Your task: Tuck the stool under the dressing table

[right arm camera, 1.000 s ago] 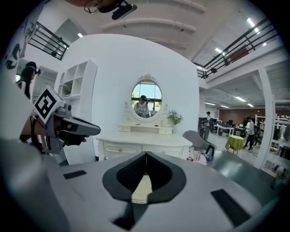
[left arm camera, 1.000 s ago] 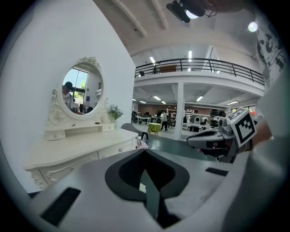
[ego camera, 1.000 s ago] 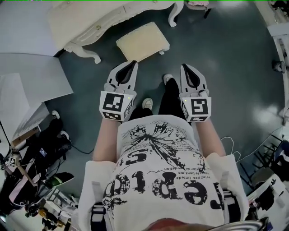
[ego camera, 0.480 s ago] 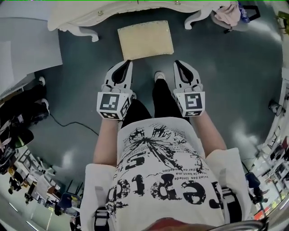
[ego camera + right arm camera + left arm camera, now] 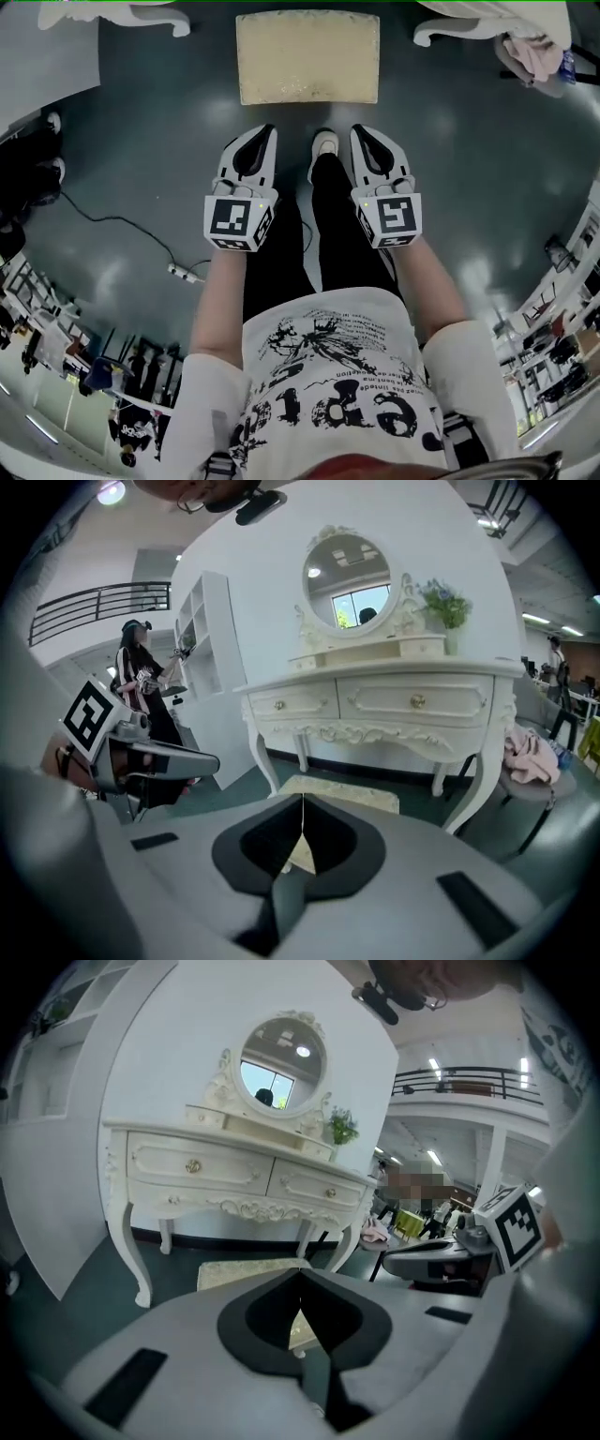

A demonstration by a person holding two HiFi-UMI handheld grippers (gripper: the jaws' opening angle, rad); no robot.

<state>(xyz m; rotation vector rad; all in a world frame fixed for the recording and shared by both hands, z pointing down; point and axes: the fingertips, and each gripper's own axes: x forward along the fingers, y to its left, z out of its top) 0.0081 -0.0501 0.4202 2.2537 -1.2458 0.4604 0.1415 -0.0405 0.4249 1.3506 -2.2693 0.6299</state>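
The cream cushioned stool [image 5: 307,56] stands on the dark floor in front of the white dressing table [image 5: 108,13], whose curved legs show at the top corners of the head view. In the left gripper view the stool [image 5: 246,1271] sits before the table [image 5: 234,1176]; the right gripper view shows the stool [image 5: 345,794] and the table [image 5: 384,700] too. My left gripper [image 5: 266,129] and right gripper [image 5: 356,129] are both shut and hold nothing. They hang side by side, a short way back from the stool's near edge.
A chair with pink cloth [image 5: 534,52] stands at the table's right. A cable [image 5: 131,234] runs over the floor at the left, with bags and clutter [image 5: 23,173] beyond. My shoe [image 5: 325,143] is between the grippers. Another person [image 5: 141,682] stands at the far left.
The view has swung round: stool and table moved from upper left to top centre and now lie squarely ahead. Both grippers stayed shut and level, closer to the stool.
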